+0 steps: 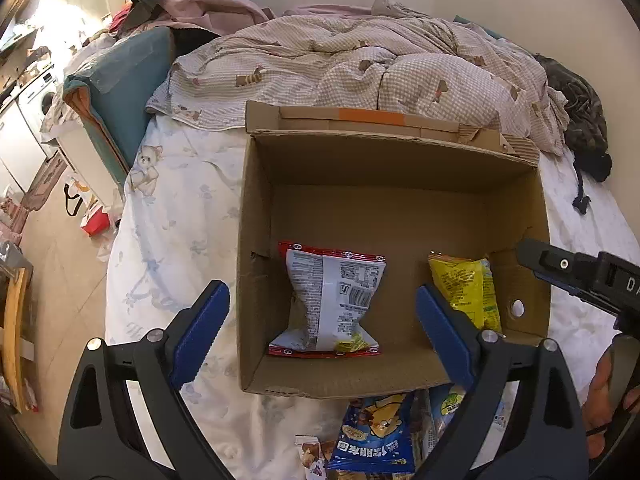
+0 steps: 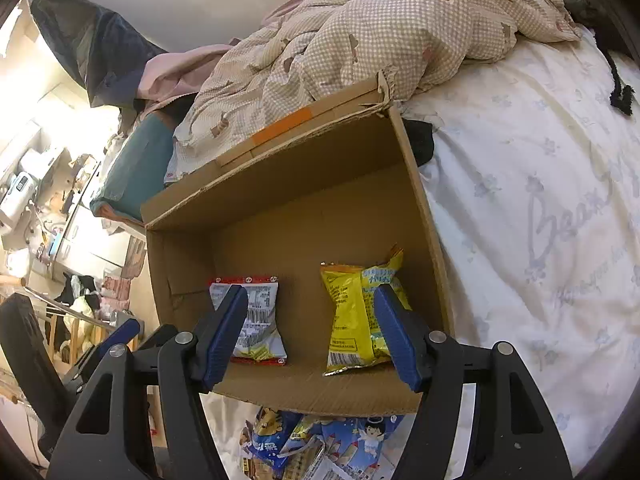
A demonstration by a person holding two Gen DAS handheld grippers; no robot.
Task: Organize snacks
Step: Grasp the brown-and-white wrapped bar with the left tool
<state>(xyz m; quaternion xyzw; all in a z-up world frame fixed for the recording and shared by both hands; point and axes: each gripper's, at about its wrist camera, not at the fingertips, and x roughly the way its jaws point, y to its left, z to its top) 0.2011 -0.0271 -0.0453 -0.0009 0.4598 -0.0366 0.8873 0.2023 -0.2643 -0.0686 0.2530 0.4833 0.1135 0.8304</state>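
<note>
An open cardboard box (image 1: 256,208) lies on the bed; it also shows in the right wrist view (image 2: 424,200). Inside lie a red-and-white snack bag (image 1: 332,300) (image 2: 260,320) and a yellow snack bag (image 1: 464,288) (image 2: 352,312). My left gripper (image 1: 320,320) is open and empty above the box's near edge. My right gripper (image 2: 312,328) is open and empty above the box; its body shows at the right edge of the left wrist view (image 1: 580,276). Several blue snack bags (image 1: 376,436) (image 2: 316,444) lie on the sheet in front of the box.
A crumpled checked duvet (image 1: 360,60) (image 2: 380,32) is piled behind the box. A teal cushion (image 1: 120,92) stands at the bed's left edge. A dark cloth (image 1: 580,120) lies at the far right. The cluttered floor (image 1: 52,248) drops off at left.
</note>
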